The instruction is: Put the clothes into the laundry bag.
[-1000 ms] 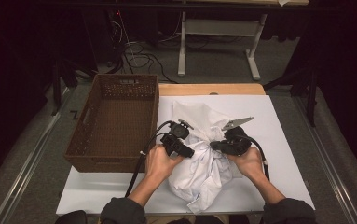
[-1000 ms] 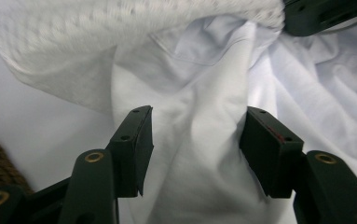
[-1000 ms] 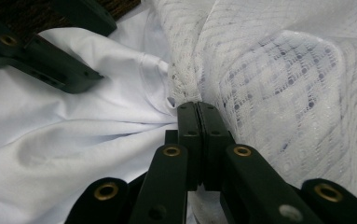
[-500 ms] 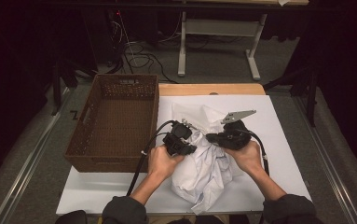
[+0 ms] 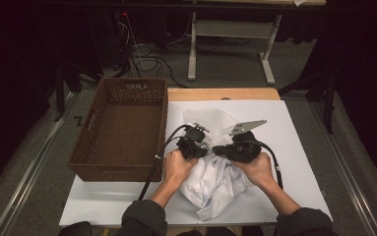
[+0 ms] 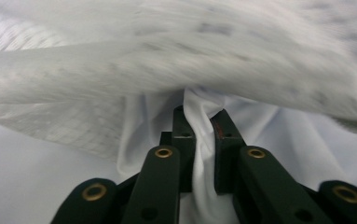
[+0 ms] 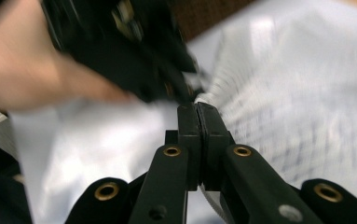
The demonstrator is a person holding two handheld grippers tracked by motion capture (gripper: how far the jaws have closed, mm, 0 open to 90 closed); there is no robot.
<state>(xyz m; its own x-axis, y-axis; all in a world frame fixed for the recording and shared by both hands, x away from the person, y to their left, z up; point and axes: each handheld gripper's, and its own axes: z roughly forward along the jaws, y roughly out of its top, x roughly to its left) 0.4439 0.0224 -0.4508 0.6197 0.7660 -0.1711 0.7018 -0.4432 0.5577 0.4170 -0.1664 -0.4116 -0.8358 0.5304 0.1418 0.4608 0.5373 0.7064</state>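
Okay: white cloth [image 5: 215,182] bunched mid-tabletop, basket [image 5: 122,130] at 9 o'clock. Right gripper [image 7: 197,106] clamps a fold; left gripper [image 6: 199,114], jaws just reopening slightly, pinches cloth. Pull apart evenly; keep both grips firm.

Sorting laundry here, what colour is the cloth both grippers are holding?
White cloth, faint grid weave; left gripper view shows it best.

My left gripper [image 5: 199,147] has shifted right toward my right gripper [image 5: 220,149]; the two now sit just beside each other over the white cloth [image 5: 215,184]. Left jaws have just been closing, then eased slightly, with a fold of cloth pinched between them. The cloth is now bunched tighter between my hands.
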